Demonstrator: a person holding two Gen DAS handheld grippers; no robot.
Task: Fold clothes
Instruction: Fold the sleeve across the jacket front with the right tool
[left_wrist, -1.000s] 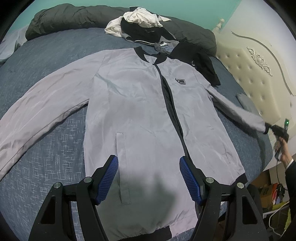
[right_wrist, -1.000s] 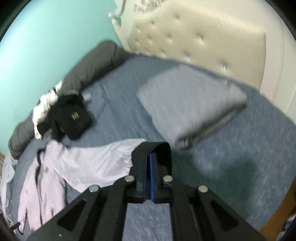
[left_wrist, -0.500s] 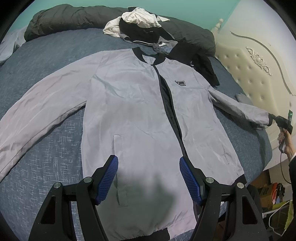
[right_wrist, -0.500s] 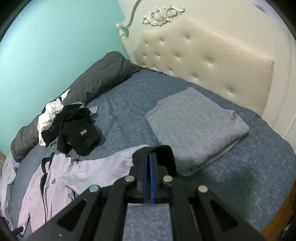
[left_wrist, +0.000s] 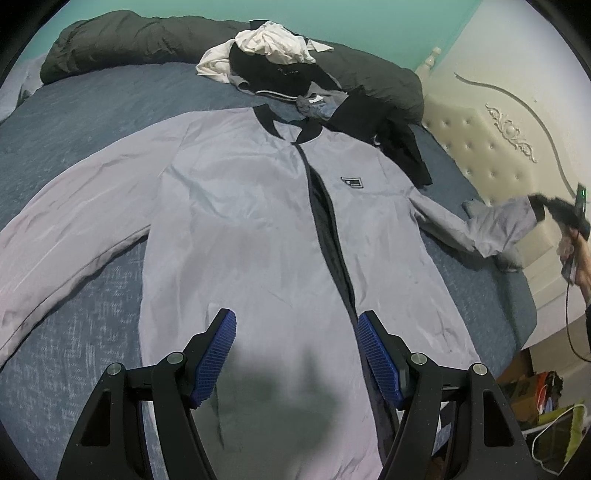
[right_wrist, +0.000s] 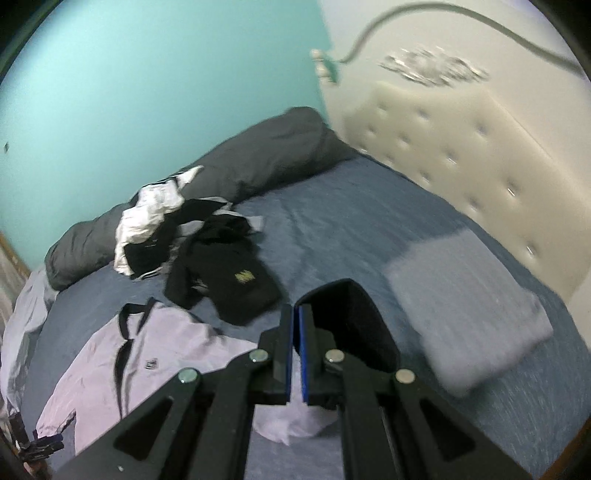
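A light grey jacket (left_wrist: 258, 229) with black collar, zip and cuffs lies face up on the blue bed (left_wrist: 74, 110), both sleeves spread out. My left gripper (left_wrist: 297, 354) hangs open over its lower front, blue pads apart, nothing between them. My right gripper (right_wrist: 296, 332) is shut on the black cuff (right_wrist: 347, 317) of the jacket's right sleeve; in the left wrist view that sleeve (left_wrist: 495, 225) is lifted off the bed at the far right, with the right gripper (left_wrist: 554, 208) at its end. The jacket's body (right_wrist: 147, 354) lies lower left in the right wrist view.
A heap of black and white clothes (left_wrist: 273, 59) and a dark rolled duvet (left_wrist: 129, 37) lie beyond the collar. A folded grey garment (right_wrist: 469, 306) sits near the cream padded headboard (right_wrist: 461, 155). Clutter (left_wrist: 543, 398) lies on the floor past the bed's right edge.
The right gripper has risen with the cuff, lifting the right sleeve off the bed and bending it inward. The left gripper has shifted only slightly over the jacket's front.
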